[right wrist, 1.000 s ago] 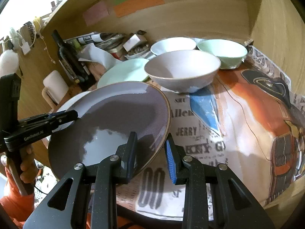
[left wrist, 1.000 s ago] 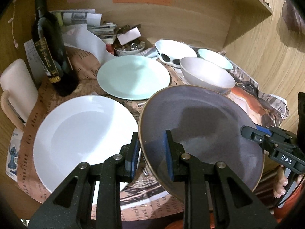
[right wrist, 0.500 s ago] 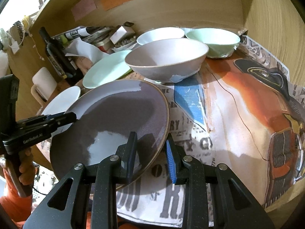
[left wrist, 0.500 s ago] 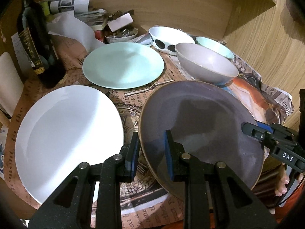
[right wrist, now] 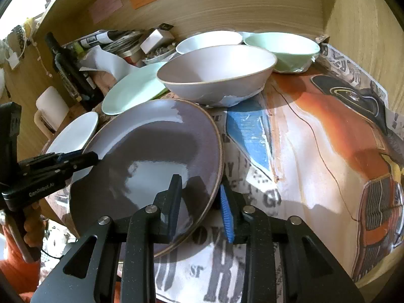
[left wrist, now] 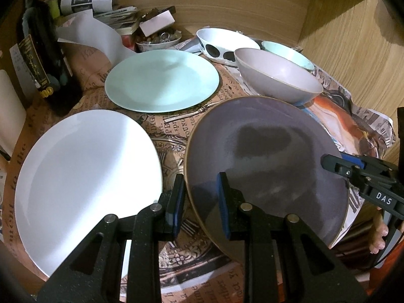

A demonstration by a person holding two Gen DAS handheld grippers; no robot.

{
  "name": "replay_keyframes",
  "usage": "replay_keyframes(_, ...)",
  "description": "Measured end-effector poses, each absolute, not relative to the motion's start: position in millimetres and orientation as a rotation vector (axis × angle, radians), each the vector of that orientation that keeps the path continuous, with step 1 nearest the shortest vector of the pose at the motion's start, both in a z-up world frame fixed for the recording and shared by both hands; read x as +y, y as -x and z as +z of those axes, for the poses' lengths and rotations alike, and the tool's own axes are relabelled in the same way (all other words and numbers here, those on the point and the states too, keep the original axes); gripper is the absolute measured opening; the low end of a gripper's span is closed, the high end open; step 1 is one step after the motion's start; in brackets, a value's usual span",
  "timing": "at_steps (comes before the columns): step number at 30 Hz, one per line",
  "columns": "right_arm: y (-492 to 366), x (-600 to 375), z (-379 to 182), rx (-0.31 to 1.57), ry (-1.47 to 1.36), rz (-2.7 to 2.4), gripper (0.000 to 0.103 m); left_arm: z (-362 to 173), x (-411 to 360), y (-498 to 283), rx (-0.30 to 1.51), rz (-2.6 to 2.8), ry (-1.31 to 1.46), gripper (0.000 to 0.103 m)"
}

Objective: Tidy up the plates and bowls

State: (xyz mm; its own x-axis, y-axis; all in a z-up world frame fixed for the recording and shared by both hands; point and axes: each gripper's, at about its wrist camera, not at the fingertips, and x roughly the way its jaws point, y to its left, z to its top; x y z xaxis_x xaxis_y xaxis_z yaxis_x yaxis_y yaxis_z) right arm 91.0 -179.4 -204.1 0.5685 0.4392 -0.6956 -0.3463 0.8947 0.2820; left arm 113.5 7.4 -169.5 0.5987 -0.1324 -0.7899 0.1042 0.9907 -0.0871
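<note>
We see the desk (left wrist: 174, 131), covered in printed paper, filling most of both views. On it, in the lower left of the left wrist view, lies the white plate (left wrist: 83, 174). The grey plate (left wrist: 265, 161) takes the lower right of that view and the lower left of the right wrist view, tilted, its far edge close to the grey bowl (right wrist: 217, 73).

Both claws hold this grey plate by its rim. The left claw (left wrist: 200, 202) grips the plate's left edge at the bottom centre of its own view, its blue pads narrow on the rim. The right claw (right wrist: 200, 207) clamps the plate's right edge at the bottom centre of its view, one pad over the plate, one under.

Above the white plate, in the upper middle of the left wrist view, lies the pale green plate (left wrist: 161, 80). The grey bowl stands to its right, with the spotted white bowl (left wrist: 224, 44) and the green bowl (right wrist: 282, 50) just behind it.

A dark bottle (left wrist: 40, 58) stands upright at the upper left, beside a small dish of bits (left wrist: 159, 40) and stacked papers.
</note>
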Motion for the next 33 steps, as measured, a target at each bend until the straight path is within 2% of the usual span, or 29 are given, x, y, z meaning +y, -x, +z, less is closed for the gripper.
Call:
replay_keyframes(3, -89.1, -180.1, -202.5, 0.84, -0.103, 0.445, 0.03, -169.4, 5.8, -110.7, 0.907, -0.131, 0.01, 0.025)
replay_keyframes(10, -81.9, -188.9, -184.7, 0.768, -0.125, 0.411, 0.044, -157.0, 10.5, -102.9, 0.866, -0.112, -0.019, 0.031)
replay_keyframes(12, -78.5, -188.1, -176.5, 0.737, -0.126, 0.412, 0.049, -149.5, 11.7, -97.7, 0.832, -0.099, -0.029, 0.045)
replay_keyframes(15, -73.1, -183.8, -163.2, 0.687, -0.128, 0.428, 0.056, -133.5, 14.3, -85.4, 0.754, -0.091, -0.041, 0.054)
replay_keyframes(21, -67.2, -165.6, -142.1, 0.621, -0.127, 0.476, 0.06, -103.2, 25.8, -65.8, 0.661, -0.084, -0.025, 0.059)
replay_keyframes(24, -64.8, -153.2, -133.2, 0.59, -0.122, 0.506, 0.067, -93.8, 41.5, -60.7, 0.647, -0.062, 0.013, 0.059)
replay_keyframes(33, -66.2, -102.7, -116.5, 0.548, -0.086, 0.606, 0.074, -87.5, 98.1, -49.0, 0.627, 0.039, 0.067, 0.059)
